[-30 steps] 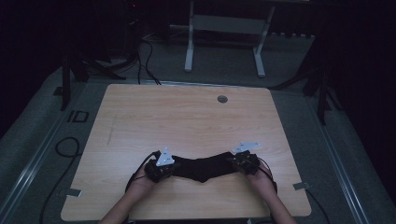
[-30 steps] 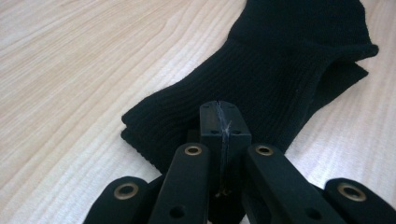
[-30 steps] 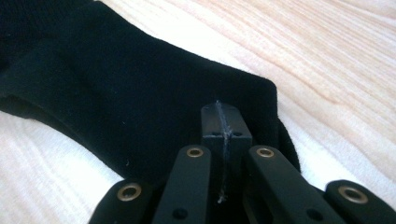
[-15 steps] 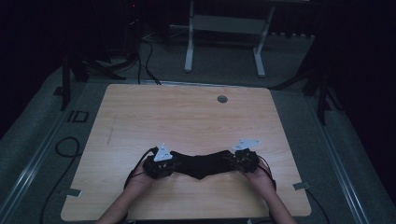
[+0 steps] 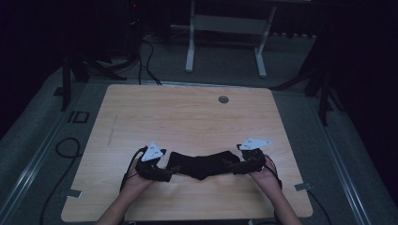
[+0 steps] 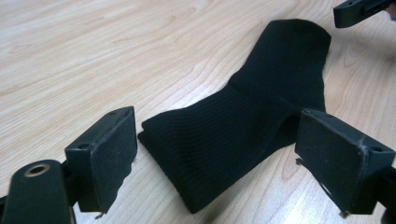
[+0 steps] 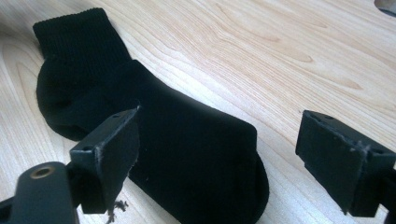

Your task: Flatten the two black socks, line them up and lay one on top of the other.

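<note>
Lying flat near front edge of table (image 5: pixel 187 112), black sock (image 5: pixel 202 165) stretched left-right betw. both grippers, slightly bowed toward the person at mid. Prob. laid out this way to smooth it, one end per hand.

Left gripper (image 5: pixel 170 171) sitting at sock's ribbed cuff end, jaws spread wide, just been opening; in left gripper view, sock (image 6: pixel 243 126) resting on wood betw. the jaws w/o any pad pressing on it. Released, not pinched.

Right gripper (image 5: pixel 233 167) at the other end, jaws likewise standing wide apart, also just been opening; in right gripper view, sock (image 7: pixel 187 149) lying under and betw. them, rounded end nearest, pads clear of fabric. Left pad carrying a bit of lint at its lower edge.

Both hands resting low at front of table, grippers pointing inward at each other, seemingly bc the sock was being set down straight. Judging: placing step looking done, sock free on table.

Small round grommet (image 5: pixel 223 99) near far edge, well apart from sock.
</note>
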